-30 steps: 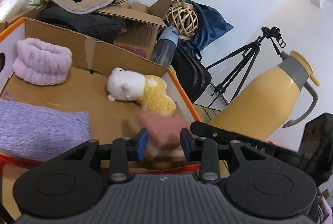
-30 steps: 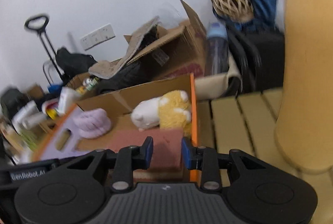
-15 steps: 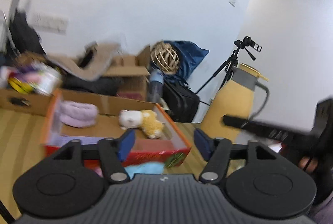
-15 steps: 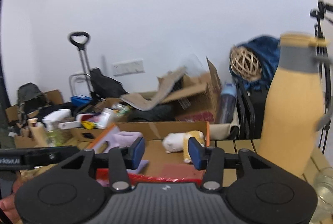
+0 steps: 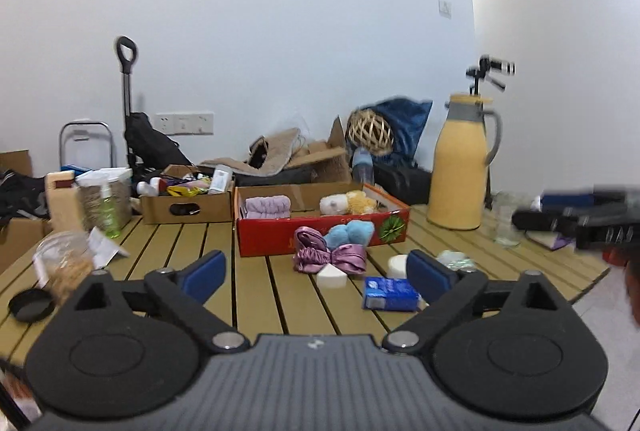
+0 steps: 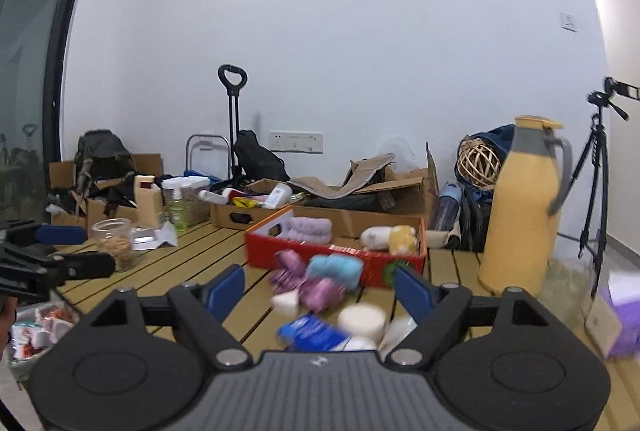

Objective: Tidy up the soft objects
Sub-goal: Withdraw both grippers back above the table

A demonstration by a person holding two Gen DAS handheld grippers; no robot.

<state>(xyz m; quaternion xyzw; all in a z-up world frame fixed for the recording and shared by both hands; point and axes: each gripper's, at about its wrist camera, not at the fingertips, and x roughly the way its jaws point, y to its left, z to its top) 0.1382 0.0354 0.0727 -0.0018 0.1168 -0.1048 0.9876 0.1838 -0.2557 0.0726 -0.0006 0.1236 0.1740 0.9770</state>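
A red cardboard box [image 5: 320,233] on the slatted table holds a lilac headband [image 5: 267,206] and a white-and-yellow plush toy [image 5: 348,203]. In front of it lie a purple satin scrunchie [image 5: 332,257], a blue fluffy ball [image 5: 352,233], a white sponge wedge [image 5: 331,278], a round white puff [image 5: 397,265] and a blue tissue pack [image 5: 390,294]. My left gripper [image 5: 316,271] hangs well back from the box, jaws opening wide, nothing between them. My right gripper [image 6: 319,289] is likewise drawn back, jaws opening, empty, above the blurred blue pack [image 6: 310,333].
A tall yellow thermos jug [image 5: 460,167] and a drinking glass [image 5: 506,219] stand right of the box. To the left are a snack jar [image 5: 64,259], a black lid [image 5: 30,305], a green spray bottle [image 5: 108,211] and a cardboard box of bottles [image 5: 188,205]. A purple tissue box [image 6: 624,327] sits far right.
Both grippers were shut on a pink cloth over the red box. They let it go, pulled far back from the box and rose a little, jaws spreading wide.
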